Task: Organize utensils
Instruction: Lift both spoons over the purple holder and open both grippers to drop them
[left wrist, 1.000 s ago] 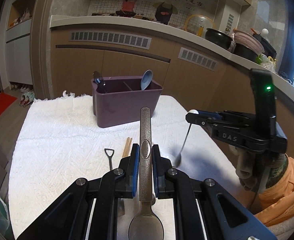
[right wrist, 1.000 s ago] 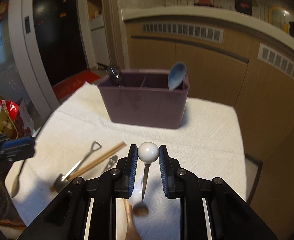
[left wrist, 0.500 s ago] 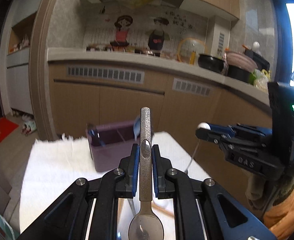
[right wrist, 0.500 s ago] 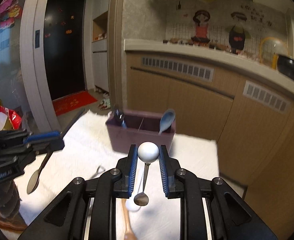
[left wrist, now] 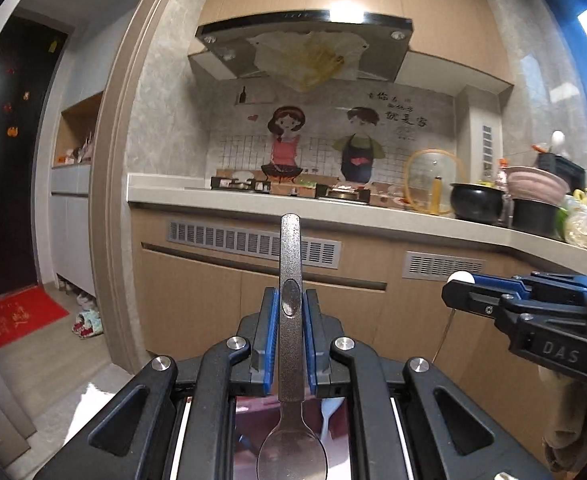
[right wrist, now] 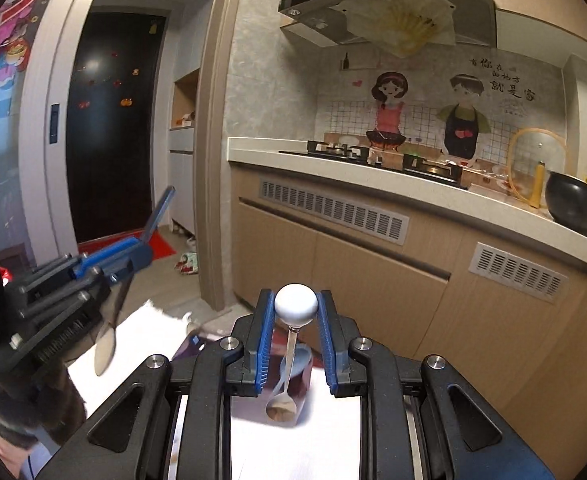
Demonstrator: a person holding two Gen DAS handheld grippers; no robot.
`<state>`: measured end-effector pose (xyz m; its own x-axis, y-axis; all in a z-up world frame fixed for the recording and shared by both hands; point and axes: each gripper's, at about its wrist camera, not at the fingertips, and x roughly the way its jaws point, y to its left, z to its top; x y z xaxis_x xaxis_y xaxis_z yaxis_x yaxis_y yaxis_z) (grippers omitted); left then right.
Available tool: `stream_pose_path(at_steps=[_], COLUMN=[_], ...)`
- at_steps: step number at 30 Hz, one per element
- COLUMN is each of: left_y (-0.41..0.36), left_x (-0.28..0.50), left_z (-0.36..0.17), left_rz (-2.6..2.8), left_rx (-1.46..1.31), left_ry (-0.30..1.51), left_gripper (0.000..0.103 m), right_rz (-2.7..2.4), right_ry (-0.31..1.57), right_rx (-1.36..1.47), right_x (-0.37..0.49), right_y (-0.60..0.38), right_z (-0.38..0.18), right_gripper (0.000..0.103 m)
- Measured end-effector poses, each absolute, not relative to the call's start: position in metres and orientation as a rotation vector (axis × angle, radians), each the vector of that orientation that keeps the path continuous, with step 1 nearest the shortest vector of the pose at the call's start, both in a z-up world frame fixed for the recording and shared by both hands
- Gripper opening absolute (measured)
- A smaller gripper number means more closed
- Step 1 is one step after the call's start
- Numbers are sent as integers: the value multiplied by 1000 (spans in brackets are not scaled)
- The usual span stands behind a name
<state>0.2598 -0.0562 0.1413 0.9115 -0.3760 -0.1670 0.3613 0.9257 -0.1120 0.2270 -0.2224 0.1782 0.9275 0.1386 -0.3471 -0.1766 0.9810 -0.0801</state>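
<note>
While both cameras look out over the kitchen, got a utensil pinched in each gripper. Left gripper (left wrist: pixel 290 312) clamped tight on a steel spoon (left wrist: pixel 290 364), blue pads squeezing the flat textured handle about halfway along. Long axis runs straight up the middle of the left wrist frame: handle end poking up past the fingertips toward the counter (left wrist: pixel 333 216), bowl hanging down at the bottom centre, facing the camera. Same spoon shows at left in the right wrist view (right wrist: pixel 107 340), tilted, handle tip up and to the right, bowl down and to the left.

Right gripper (right wrist: pixel 295 312) closed on a small spoon with a white ball on its end (right wrist: pixel 295 307). Pads pressing the ball from both sides, thin stem dropping down from it, small bowl dangling at lower centre of that frame. So bowl down, ball up, pretty much vertical. In the left wrist view that gripper (left wrist: pixel 459 292) sits at the right edge, ball peeking out at the tip, thin stem hanging below.

Purple utensil box (right wrist: pixel 301 384) only partly visible low between the right fingers, behind the hanging stem, with a pale blue spoon (right wrist: pixel 297 362) leaning in it. Bit of it also at the bottom of the left view (left wrist: pixel 249 424). White cloth (right wrist: pixel 141 344) underneath at lower left. Range hood (left wrist: pixel 305 40) up top.
</note>
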Motion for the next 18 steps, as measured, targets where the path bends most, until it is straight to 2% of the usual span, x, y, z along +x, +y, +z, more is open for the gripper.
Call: stream_pose_path(at_steps=[7, 12, 18], left_y=[-71, -75, -76], left_x=[326, 361, 365], left_z=[125, 90, 51], left_rz=[-372, -340, -267], left_rx=[-97, -113, -69], left_ry=[215, 274, 263], left_gripper=[10, 10, 10], right_rz=[195, 204, 214], right_ry=[395, 444, 533], right_rx=[-113, -126, -128], right_x=[289, 327, 356], right_y=[-215, -211, -210], right_z=[159, 124, 77], right_gripper=[22, 22, 22])
